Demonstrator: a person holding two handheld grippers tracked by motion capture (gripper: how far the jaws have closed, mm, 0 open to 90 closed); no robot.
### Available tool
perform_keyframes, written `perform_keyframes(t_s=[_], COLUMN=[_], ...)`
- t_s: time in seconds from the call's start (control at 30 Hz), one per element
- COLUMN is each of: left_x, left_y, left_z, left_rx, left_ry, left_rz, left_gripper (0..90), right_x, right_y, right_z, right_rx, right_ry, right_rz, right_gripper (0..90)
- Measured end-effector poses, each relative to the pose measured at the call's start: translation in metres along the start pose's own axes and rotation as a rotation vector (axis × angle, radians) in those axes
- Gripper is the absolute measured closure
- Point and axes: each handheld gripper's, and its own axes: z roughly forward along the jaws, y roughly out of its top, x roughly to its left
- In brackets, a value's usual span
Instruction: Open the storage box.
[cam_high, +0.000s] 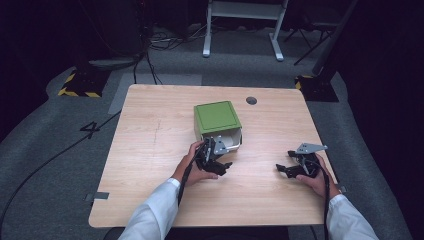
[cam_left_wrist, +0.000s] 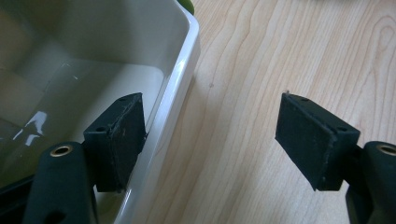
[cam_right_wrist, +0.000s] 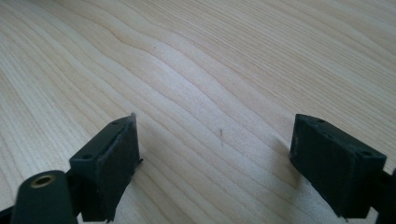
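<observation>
Left gripper (cam_high: 216, 159) gaping, one jaw inside white drawer (cam_left_wrist: 93, 79), other outside, straddling its wall; green box (cam_high: 216, 119) just beyond. Right gripper (cam_high: 295, 167) idling open over surface (cam_high: 150, 150), well right; we're judging left nearer.

Wood table (cam_high: 150, 150) under me, round grommet hole (cam_high: 251, 100) at far edge. Beyond: white frame legs (cam_high: 242, 25), cables on grey floor (cam_high: 60, 130), hazard-striped bases (cam_high: 80, 82).

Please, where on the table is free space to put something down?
The table is bare left of the green box, along the near edge, and right of the box behind the right gripper. It is crowded where the left gripper meets the box.
</observation>
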Motion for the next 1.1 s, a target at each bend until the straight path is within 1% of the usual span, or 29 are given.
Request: perform_keyframes(t_s=[0.1,0.2,0.23,0.27,0.47,0.5,0.63,0.7,0.73,0.87,0.9,1.1], left_x=[0.000,0.003,0.004,0.003,-0.002,-0.003,-0.010,-0.013,-0.017,-0.023,-0.024,-0.029], left_y=[0.000,-0.002,-0.002,-0.002,-0.002,-0.003,-0.004,-0.004,-0.005,-0.007,-0.008,-0.009], left_z=[-0.001,-0.008,-0.009,-0.009,-0.012,-0.012,-0.014,-0.014,-0.015,-0.017,-0.017,-0.020], left_rx=[0.005,-0.024,-0.028,-0.031,-0.031,-0.028,-0.021,-0.018,-0.017,-0.010,-0.010,-0.013], left_ry=[0.005,-0.038,-0.048,-0.049,-0.067,-0.072,-0.090,-0.092,-0.092,-0.096,-0.095,-0.105], left_rz=[0.003,-0.019,-0.022,-0.021,0.013,0.013,0.036,0.040,0.046,0.042,0.047,0.037], left_gripper=[29.4,37.1,38.5,40.3,47.9,49.0,53.1,54.1,54.1,54.4,54.4,57.6], right_x=[0.000,0.000,0.000,0.000,0.000,0.000,0.000,0.000,0.000,0.000,0.000,0.000], right_y=[0.000,0.000,0.000,0.000,-0.001,-0.001,-0.001,-0.001,-0.001,-0.001,-0.001,-0.001], right_z=[0.000,0.000,0.000,0.000,-0.001,-0.001,-0.001,-0.001,-0.001,-0.001,-0.001,-0.001], right_rx=[0.000,0.000,0.000,0.000,0.000,0.000,0.000,0.000,0.000,0.001,0.001,0.000], right_ry=[-0.001,0.000,0.000,0.000,-0.001,-0.001,-0.001,-0.001,-0.002,-0.002,-0.002,-0.001], right_rz=[-0.001,-0.002,-0.002,-0.002,-0.001,-0.001,-0.002,-0.001,-0.001,0.001,0.002,0.002], right_gripper=[15.8,15.8,15.8,15.8,15.8,15.8,15.8,15.8,15.8,15.7,15.7,15.7])
